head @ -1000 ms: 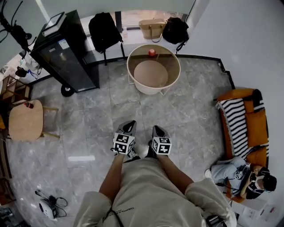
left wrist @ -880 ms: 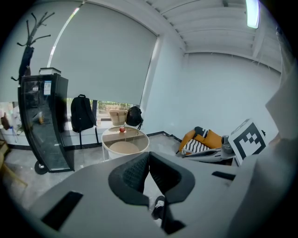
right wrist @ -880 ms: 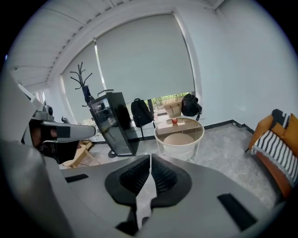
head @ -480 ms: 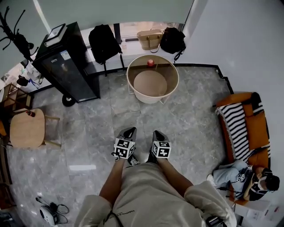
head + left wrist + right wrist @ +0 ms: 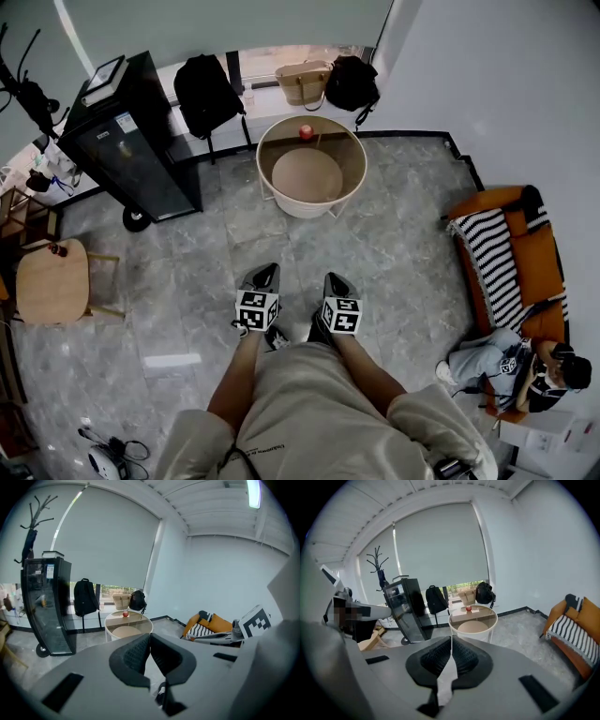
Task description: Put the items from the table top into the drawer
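Open grey floor (image 5: 309, 246) stretches from the left gripper (image 5: 266, 274) and right gripper (image 5: 334, 279) to the round table (image 5: 314, 210). A black cabinet (image 5: 131, 131) stands near the table's left side. Bags (image 5: 302, 82) crowd the ledge behind it. An orange sofa (image 5: 525, 253) with a seated person (image 5: 525, 366) lines the right wall, well apart. A wooden stool (image 5: 52, 281) stands far left.

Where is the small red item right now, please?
In the head view, the red item sits on the far edge of the round table, top centre of the picture, just below the beige bag by the window.
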The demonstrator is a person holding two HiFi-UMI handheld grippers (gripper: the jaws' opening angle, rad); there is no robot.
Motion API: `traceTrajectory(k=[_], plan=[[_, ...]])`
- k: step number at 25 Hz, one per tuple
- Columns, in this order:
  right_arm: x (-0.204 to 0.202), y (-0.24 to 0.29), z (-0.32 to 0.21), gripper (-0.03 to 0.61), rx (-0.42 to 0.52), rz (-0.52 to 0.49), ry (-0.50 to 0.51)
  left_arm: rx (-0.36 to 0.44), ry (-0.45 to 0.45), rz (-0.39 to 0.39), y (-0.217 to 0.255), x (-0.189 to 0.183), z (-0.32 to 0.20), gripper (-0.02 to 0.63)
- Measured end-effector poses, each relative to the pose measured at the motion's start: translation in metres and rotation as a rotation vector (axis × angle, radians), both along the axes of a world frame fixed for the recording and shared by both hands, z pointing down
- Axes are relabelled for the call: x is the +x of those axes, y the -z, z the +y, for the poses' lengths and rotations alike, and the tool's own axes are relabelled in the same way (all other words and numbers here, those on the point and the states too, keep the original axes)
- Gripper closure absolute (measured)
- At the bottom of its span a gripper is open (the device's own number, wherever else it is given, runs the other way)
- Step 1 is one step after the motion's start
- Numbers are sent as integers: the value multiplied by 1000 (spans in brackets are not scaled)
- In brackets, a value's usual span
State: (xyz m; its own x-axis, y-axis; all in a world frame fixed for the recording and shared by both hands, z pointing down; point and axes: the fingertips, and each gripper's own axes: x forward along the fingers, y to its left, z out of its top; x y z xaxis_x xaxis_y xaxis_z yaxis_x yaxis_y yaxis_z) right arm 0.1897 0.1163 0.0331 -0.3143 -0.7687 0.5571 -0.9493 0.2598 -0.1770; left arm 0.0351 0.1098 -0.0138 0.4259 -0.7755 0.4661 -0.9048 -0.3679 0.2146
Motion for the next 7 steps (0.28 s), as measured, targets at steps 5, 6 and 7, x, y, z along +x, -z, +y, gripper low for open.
traceTrajectory(k=[5,6,7], plan=[[4,12,-8,541,36,-11,-25,8,-15,9,4,7,0,594],[5,14,-9,541,43,-14,-30,15,-19,12,6,9,0,594],[6,17,-10,541,49,-17,-35,24,-24,16,9,10,0,594]])
